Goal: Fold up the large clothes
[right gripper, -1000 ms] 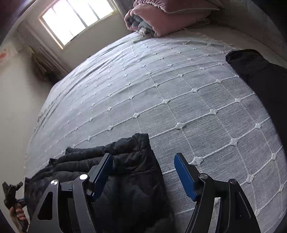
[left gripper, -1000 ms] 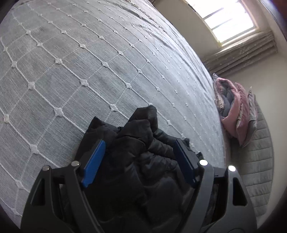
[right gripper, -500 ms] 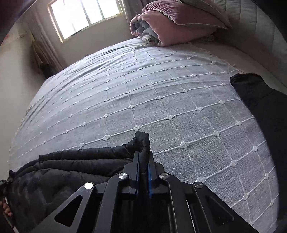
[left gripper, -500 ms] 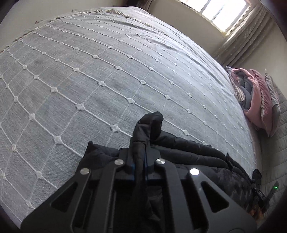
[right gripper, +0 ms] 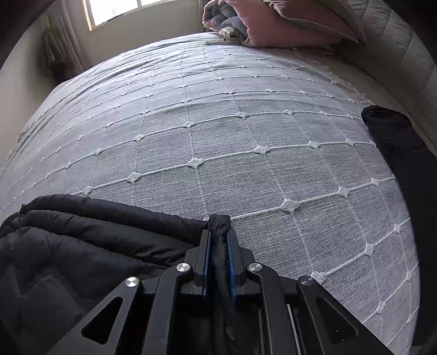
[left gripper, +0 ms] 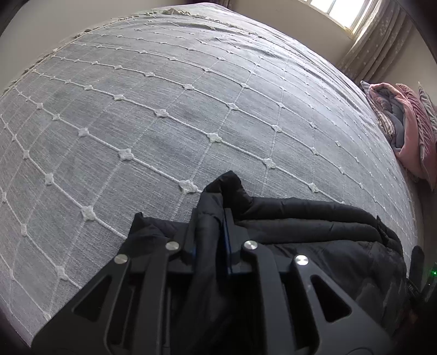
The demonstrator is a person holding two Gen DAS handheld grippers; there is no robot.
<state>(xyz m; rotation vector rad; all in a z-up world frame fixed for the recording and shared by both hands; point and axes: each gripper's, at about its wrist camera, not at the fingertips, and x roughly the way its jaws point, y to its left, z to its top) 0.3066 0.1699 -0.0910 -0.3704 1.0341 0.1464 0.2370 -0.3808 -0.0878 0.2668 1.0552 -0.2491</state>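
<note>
Both sets of fingers are clamped down on the black puffer jacket (left gripper: pixel 314 226) now, pretty different from a second ago when both were spread wide with the fabric just sitting loose between the blue pads. Left gripper (left gripper: pixel 209 232) has a thick fold of the jacket's edge bunched between its pads, with a little peak of fabric poking up past the tips. Its jaws snapped nearly together half a second ago and have eased back open a touch since, but the pads are pressed on the cloth on both sides. Right gripper (right gripper: pixel 218 240) is the same story: it pinches a narrow rolled bit of the jacket's corner, a nub of it sticking out beyond the tips, jaws having loosened a hair after the squeeze, cloth between them. The jacket itself lies on the grey bedspread (left gripper: pixel 164 114) with the white diamond stitching, stretched along the near edge between the two grippers. Another dark garment (right gripper: pixel 396 142) sits over at the right side of the bed, well apart, and a pink bedding pile (right gripper: pixel 286 24) is up by the headboard end.
</note>
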